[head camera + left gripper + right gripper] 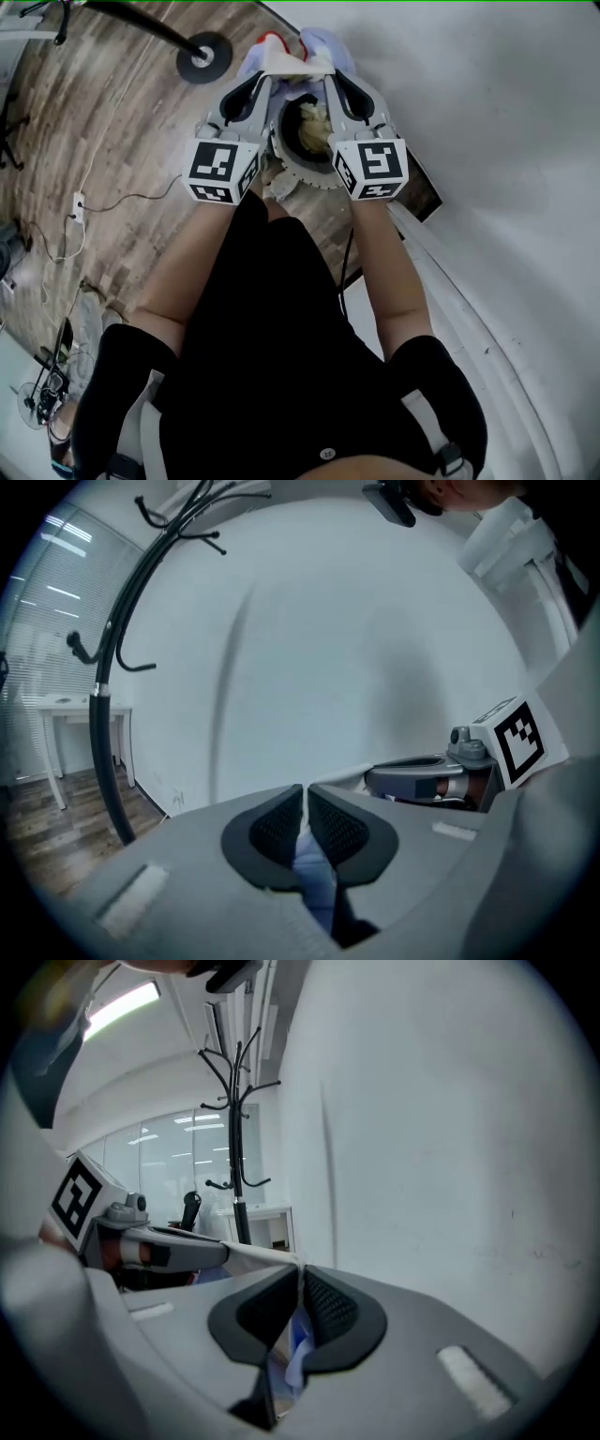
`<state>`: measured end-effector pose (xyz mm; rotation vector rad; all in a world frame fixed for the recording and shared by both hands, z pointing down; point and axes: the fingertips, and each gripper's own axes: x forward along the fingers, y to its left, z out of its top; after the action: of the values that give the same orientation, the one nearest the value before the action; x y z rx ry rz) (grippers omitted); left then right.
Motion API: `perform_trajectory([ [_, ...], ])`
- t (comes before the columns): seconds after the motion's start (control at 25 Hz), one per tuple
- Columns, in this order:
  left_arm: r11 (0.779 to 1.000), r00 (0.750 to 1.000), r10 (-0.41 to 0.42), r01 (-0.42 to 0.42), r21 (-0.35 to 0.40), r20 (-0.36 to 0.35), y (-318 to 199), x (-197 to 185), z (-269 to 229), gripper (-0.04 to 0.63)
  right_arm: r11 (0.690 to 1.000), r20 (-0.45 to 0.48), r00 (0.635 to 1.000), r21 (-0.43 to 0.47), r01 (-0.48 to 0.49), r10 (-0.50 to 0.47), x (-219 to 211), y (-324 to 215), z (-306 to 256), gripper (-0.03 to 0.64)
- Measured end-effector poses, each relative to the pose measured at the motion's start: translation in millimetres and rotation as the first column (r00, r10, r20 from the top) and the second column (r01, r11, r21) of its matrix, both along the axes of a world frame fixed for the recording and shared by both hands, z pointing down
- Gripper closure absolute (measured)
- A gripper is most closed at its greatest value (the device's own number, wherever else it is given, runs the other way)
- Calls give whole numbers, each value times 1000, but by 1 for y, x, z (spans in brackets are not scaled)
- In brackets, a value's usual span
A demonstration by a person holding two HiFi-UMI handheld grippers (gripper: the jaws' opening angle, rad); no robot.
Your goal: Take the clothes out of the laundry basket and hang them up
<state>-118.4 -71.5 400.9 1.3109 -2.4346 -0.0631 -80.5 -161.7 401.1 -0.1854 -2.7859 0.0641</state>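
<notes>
A light blue and white garment (292,58) hangs stretched between my two grippers, held high in front of the white wall. My left gripper (266,77) is shut on its left edge, with blue cloth (315,872) pinched between the dark pads (274,825). On the garment's right edge my right gripper (328,77) is shut as well, and blue cloth (298,1354) shows between its pads (330,1309). A white hem (251,1252) runs taut across to the left gripper (159,1251). Far below stands the round laundry basket (302,178) with pale clothes (314,122) in it.
A black coat stand rises at the left (105,714) (234,1147); its round base (204,54) rests on the wood floor. The white wall (506,112) fills the right side. A power strip and cable (79,204) lie on the floor at the left, a white desk (56,726) beyond.
</notes>
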Motion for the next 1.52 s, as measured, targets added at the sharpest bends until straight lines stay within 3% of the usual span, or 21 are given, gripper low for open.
perform_trajectory([
  [0.36,999,981,-20,13,39,195,70,-1,-153,580,994,173,979,45,101,-108,-2,70,-146,592],
  [0.68,997,957,-72,60,50,280,137,2,-236,580,984,261,949,52,170,-178,-4,134,-222,592],
  [1.24,996,950,-59,37,75,305,257,-29,-294,579,984,315,934,111,142,-170,-37,252,-287,592],
  [1.52,993,928,-60,18,117,368,316,-63,-319,579,984,336,930,138,109,-150,-73,309,-309,591],
])
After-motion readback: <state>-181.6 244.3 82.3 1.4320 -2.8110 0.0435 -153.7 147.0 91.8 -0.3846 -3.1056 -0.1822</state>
